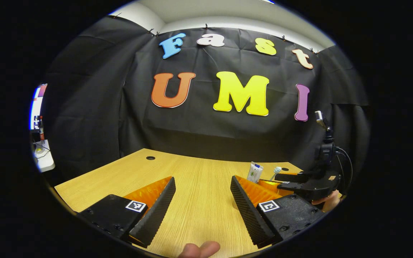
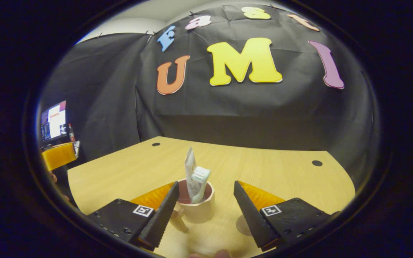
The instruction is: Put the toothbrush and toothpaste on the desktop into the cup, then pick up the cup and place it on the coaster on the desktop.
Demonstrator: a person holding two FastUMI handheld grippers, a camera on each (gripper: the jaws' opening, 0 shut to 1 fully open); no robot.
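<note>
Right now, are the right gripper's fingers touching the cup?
Apart. In the right gripper view, the right gripper is open around the cup; bare desk shows between the cup and the right-side finger, and the left-side finger sits just off its rim.

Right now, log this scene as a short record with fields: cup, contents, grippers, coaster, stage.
cup: upright on the wooden desk, between the open fingers of the right gripper, not clamped
cup point: cup
contents: toothpaste and toothbrush stand inside it
left gripper: left gripper open over bare desk, holding nothing
coaster: cannot tell where it lies
stage: both items loaded; cup not yet lifted
</note>
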